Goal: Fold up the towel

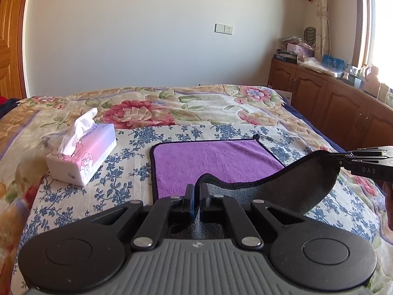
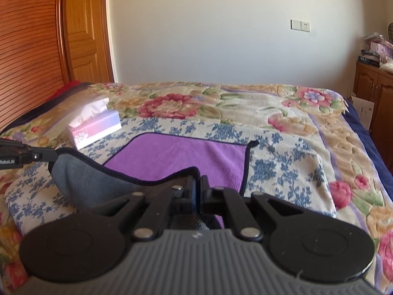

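A purple towel (image 1: 208,162) with a dark hem and a grey underside lies on a blue-flowered cloth on the bed; it also shows in the right wrist view (image 2: 176,157). My left gripper (image 1: 197,191) is shut on the towel's near left corner. My right gripper (image 2: 198,184) is shut on the near right corner. Both corners are lifted, and the near edge (image 1: 282,186) hangs between them with the grey side showing. The far half of the towel lies flat. The right gripper shows at the right edge of the left wrist view (image 1: 343,158).
A pink and white tissue pack (image 1: 83,152) stands left of the towel, also in the right wrist view (image 2: 95,127). The flowered blanket (image 1: 172,108) covers the bed. Wooden cabinets (image 1: 331,98) with clutter line the right wall. A wooden door (image 2: 86,32) is at the far left.
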